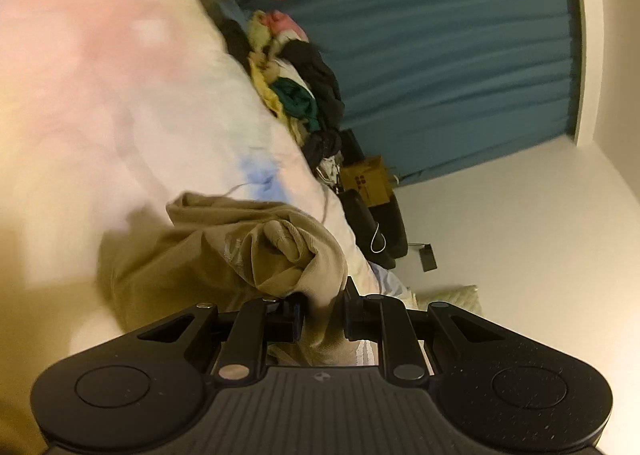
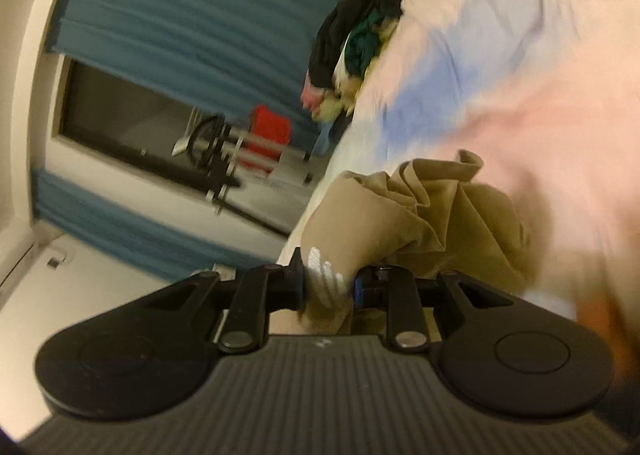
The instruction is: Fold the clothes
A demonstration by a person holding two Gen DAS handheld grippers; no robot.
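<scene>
Both grippers, left gripper (image 1: 324, 311) and right gripper (image 2: 328, 287), pinch the ribbed khaki garment (image 1: 256, 251) (bunched).

Teal curtains (image 1: 460, 55) hang against a cream wall (image 1: 520, 235); beside the curtains, a dark window (image 2: 120, 111) and a bed (image 2: 500, 35).

A ribbed tan cloth garment (image 1: 280, 255) is seen against a soft pastel bedsheet (image 1: 100, 75); matt black plastic forms the left gripper (image 1: 322, 315).
</scene>
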